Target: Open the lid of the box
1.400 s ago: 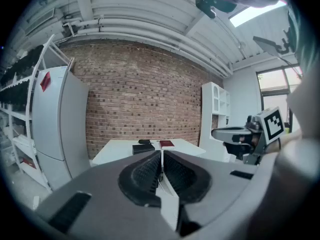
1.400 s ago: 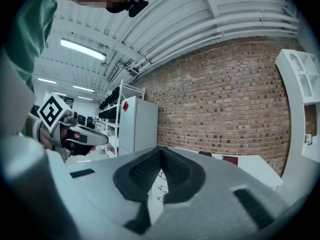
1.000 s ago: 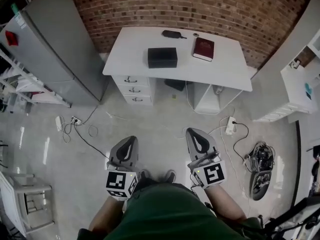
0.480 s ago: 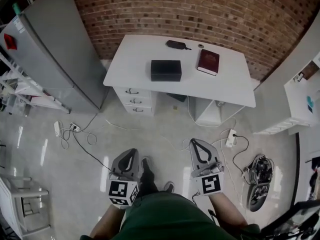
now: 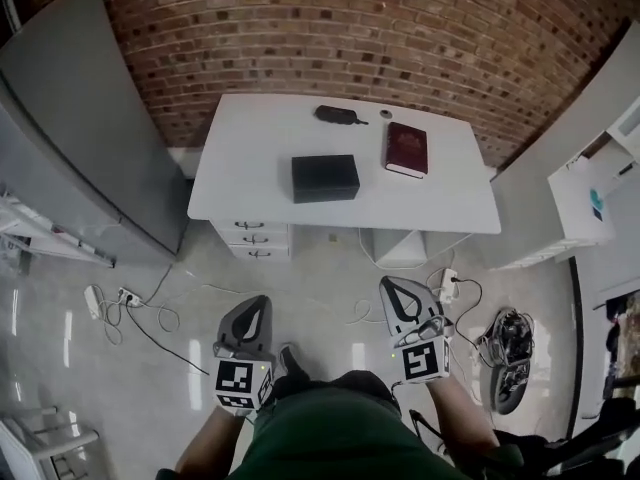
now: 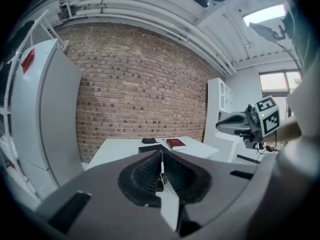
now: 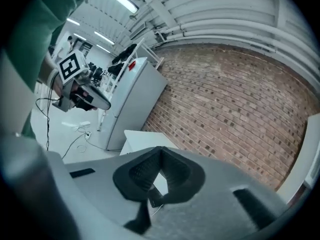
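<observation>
A black box [image 5: 325,178] with its lid down rests on the white desk [image 5: 250,193], well ahead of both grippers. In the left gripper view a sliver of the box [image 6: 149,148] shows just over the jaw tips. My left gripper [image 5: 261,301] hangs over the floor in front of the desk, jaws shut and empty; its own view shows the left gripper [image 6: 161,155] closed tip to tip. My right gripper [image 5: 394,285] is level with it on the right, also shut on nothing, as the right gripper [image 7: 159,149] shows up close.
A dark red book [image 5: 406,149] and a small black case [image 5: 338,115] lie on the desk behind the box. Drawers [image 5: 252,238] sit under the desk's left side. A grey refrigerator [image 5: 80,138] stands at the left, cables and power strips [image 5: 125,296] cross the floor, and white shelves [image 5: 595,193] stand at the right.
The person has walked toward the desk, which now sits lower and more centred in the head view. Both grippers came forward with the body, still shut; the right one has rolled.
</observation>
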Motion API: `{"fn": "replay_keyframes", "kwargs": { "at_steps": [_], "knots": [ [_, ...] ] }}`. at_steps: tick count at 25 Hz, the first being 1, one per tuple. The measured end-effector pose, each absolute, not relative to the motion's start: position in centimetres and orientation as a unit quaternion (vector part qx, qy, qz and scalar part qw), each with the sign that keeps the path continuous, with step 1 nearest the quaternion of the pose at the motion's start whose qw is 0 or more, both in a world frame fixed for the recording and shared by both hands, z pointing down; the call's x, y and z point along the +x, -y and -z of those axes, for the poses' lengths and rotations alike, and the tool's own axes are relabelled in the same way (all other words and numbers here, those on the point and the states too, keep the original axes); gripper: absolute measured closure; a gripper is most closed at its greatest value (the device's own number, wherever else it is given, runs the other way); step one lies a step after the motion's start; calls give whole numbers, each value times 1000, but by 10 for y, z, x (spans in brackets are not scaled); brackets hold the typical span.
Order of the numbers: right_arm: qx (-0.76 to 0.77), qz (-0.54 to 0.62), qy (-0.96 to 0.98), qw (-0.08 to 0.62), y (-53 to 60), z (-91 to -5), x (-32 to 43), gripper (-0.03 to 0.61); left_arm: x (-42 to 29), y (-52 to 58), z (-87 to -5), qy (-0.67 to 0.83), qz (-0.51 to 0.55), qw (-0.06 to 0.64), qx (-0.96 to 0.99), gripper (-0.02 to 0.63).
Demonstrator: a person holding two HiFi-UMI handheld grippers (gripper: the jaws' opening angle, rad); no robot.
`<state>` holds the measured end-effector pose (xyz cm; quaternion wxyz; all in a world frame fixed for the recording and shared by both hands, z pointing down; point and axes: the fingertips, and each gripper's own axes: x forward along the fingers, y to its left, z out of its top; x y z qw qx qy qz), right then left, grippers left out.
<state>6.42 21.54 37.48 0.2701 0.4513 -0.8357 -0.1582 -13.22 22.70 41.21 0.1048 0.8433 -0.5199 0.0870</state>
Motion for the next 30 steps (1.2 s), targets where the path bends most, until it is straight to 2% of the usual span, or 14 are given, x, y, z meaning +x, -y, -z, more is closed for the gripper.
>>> {"fn": "replay_keyframes", "kwargs": {
  "at_steps": [4, 9, 16, 20, 26, 30],
  "knots": [
    [483, 107, 836, 236, -181, -377, 64, 577, -141, -191, -419, 508, -90, 113, 849, 600],
    [500, 65, 834, 225, -135, -390, 75, 577, -137, -148, -428, 493, -102, 118, 856, 600],
    [487, 40, 847, 211, -59, -423, 94, 577, -113, -80, -432, 496, -128, 66, 857, 600],
    [477, -1, 859, 188, -13, -441, 105, 577, -96, -36, -435, 505, -139, 65, 849, 600],
    [440, -35, 874, 202, 36, -482, 118, 569, -75, 17, -467, 512, -187, 58, 837, 598],
    [422, -53, 876, 226, 63, -510, 120, 534, -73, 43, -500, 509, -214, 61, 832, 597]
  ]
}}
